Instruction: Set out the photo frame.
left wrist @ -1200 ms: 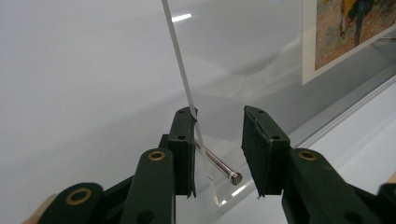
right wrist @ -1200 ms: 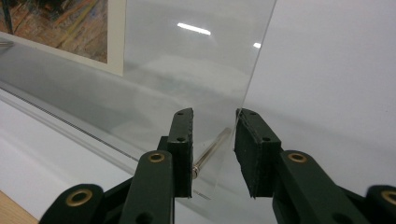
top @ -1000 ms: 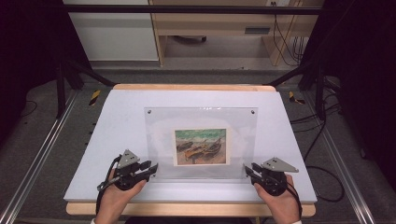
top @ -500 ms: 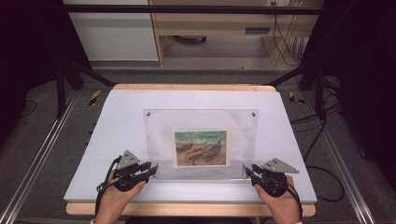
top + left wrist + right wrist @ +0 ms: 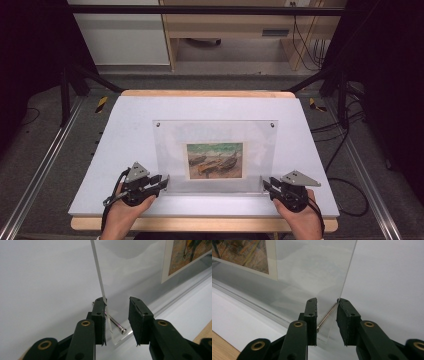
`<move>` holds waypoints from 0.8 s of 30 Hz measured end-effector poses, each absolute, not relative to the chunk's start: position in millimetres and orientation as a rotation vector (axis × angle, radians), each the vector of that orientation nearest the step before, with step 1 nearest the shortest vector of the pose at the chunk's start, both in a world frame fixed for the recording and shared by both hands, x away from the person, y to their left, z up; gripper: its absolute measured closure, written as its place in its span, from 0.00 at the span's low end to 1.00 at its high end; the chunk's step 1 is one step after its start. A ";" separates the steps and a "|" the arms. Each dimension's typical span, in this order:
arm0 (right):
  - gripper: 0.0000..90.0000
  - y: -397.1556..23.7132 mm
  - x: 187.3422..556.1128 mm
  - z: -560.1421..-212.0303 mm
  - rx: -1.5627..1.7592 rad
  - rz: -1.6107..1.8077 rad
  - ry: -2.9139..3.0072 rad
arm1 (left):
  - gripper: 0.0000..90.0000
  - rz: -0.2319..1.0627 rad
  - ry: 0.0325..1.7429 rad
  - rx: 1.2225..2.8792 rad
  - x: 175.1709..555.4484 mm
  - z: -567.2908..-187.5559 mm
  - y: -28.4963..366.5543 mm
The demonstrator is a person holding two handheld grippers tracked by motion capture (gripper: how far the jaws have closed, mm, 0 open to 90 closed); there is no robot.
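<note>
While my jaws stand apart at the two lower corners of the clear acrylic frame [image 5: 215, 156], nothing is clamped yet; my left gripper [image 5: 116, 321] straddles the panel's edge, my right gripper [image 5: 326, 323] brackets the metal standoff pin [image 5: 327, 315]; closing unevenly could, I judge, skid the slick panel across the white desk [image 5: 120, 135]. The frame sits mid-picture, glossy, a boat print [image 5: 215, 160] inside.
</note>
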State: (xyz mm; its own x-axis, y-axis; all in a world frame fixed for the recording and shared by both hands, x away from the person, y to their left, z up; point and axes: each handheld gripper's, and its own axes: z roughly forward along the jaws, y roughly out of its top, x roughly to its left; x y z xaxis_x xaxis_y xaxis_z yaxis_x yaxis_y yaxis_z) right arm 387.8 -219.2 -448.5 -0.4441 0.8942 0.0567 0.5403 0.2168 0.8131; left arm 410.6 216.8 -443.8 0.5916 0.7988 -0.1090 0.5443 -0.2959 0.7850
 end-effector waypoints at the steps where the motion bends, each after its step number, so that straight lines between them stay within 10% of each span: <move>1: 0.78 -219.3 387.8 -448.5 1.322 1.113 2.071 | 0.74 0.386 1.067 1.988 410.4 -443.9 216.9; 24: 0.79 -218.5 379.7 -452.2 1.340 1.089 2.103 | 0.75 0.379 1.050 2.052 403.5 -446.6 216.6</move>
State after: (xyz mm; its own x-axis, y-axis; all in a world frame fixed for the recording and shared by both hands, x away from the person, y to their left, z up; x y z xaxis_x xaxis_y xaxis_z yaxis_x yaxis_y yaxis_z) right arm 379.7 -218.5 -452.2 -0.4487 0.8916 0.0613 0.5648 0.2297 0.7926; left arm 403.5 216.6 -446.6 0.6132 0.7855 -0.0828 0.5513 -0.3506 0.7570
